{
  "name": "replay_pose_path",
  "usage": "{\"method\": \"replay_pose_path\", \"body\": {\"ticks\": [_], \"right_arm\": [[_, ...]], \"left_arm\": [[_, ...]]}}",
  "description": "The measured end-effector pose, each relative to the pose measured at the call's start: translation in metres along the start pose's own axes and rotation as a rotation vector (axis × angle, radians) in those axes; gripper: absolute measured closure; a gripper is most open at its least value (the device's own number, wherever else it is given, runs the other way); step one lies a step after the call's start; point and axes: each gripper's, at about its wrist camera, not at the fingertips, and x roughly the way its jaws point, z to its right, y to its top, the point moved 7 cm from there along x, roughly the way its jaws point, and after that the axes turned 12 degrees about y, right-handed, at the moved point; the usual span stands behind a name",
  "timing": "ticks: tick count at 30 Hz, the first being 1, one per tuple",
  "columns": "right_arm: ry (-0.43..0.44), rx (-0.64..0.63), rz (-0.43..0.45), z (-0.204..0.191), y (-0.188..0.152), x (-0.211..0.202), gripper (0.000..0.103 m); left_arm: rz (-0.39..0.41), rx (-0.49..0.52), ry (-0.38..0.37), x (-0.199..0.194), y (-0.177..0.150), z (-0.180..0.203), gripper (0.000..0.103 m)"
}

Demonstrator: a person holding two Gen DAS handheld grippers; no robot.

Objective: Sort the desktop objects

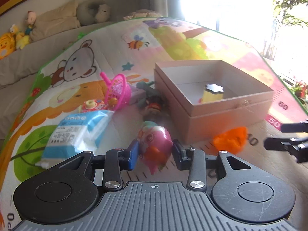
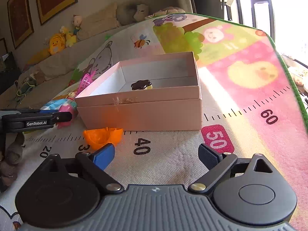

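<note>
A pink egg-shaped toy (image 1: 154,142) with an orange part sits between the pads of my left gripper (image 1: 155,154), which is shut on it just above the play mat. From the right wrist view the left gripper (image 2: 63,118) and the pink toy (image 2: 66,109) show at the left, beside the pink cardboard box (image 2: 138,115). Inside the box (image 1: 229,113) lies a yellow toy with a dark flower-shaped top (image 2: 141,84). My right gripper (image 2: 156,154) stands open over the mat with nothing between its pads. An orange toy (image 2: 103,136) lies just ahead of its left fingertip.
A blue tissue pack (image 1: 77,132), a pink toy basket (image 1: 119,90) and a small doll (image 1: 154,105) lie left of the box. The patterned play mat (image 2: 240,96) covers the surface. A sofa with plush toys (image 2: 57,40) stands behind it.
</note>
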Motion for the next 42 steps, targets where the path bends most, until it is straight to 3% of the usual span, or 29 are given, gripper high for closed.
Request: {"method": "replay_pose_path", "body": {"ticks": [3, 5, 10, 14, 16, 19, 22, 24, 30, 32, 34, 38, 42], "right_arm": [[-0.002, -0.005, -0.005, 0.0, 0.0, 0.001, 0.004], [-0.005, -0.007, -0.014, -0.001, 0.0, 0.002, 0.003], [-0.015, 0.001, -0.058, -0.001, -0.002, 0.008, 0.0], [-0.019, 0.012, -0.082, 0.0, -0.004, 0.011, 0.0], [-0.019, 0.016, -0.087, 0.0, -0.004, 0.011, 0.0], [-0.009, 0.035, -0.084, 0.002, -0.004, 0.01, 0.0], [-0.012, 0.024, -0.089, 0.001, -0.004, 0.011, 0.0], [-0.017, 0.017, -0.091, 0.0, -0.004, 0.011, 0.0], [-0.02, -0.004, -0.097, -0.003, -0.005, 0.01, 0.0], [-0.022, -0.009, -0.106, -0.006, -0.005, 0.009, 0.0], [-0.015, -0.044, -0.115, -0.014, -0.002, 0.007, 0.0], [0.043, -0.149, -0.144, -0.046, 0.01, 0.01, 0.0], [0.098, -0.178, -0.19, -0.071, 0.018, 0.03, 0.0]], "left_arm": [[-0.018, 0.024, -0.076, -0.03, -0.024, 0.016, 0.056], [-0.031, 0.036, -0.081, -0.041, -0.038, 0.022, 0.049], [-0.047, 0.048, 0.045, -0.035, -0.048, 0.007, 0.033], [-0.059, 0.022, 0.162, -0.023, -0.043, -0.019, 0.026], [-0.044, 0.004, 0.141, -0.025, -0.04, -0.025, 0.019], [-0.002, -0.006, 0.031, -0.039, -0.036, -0.022, 0.007], [-0.004, -0.036, -0.1, -0.049, -0.032, -0.008, 0.006], [-0.002, -0.042, -0.14, -0.049, -0.028, 0.01, 0.005], [-0.012, 0.042, -0.042, -0.018, -0.021, 0.051, 0.005], [-0.013, 0.062, -0.022, -0.011, -0.021, 0.055, 0.018], [-0.014, 0.063, -0.03, -0.011, -0.022, 0.054, 0.024], [-0.005, 0.072, -0.044, -0.023, -0.031, 0.043, 0.025], [-0.013, 0.075, -0.027, -0.036, -0.044, 0.025, 0.025]]}}
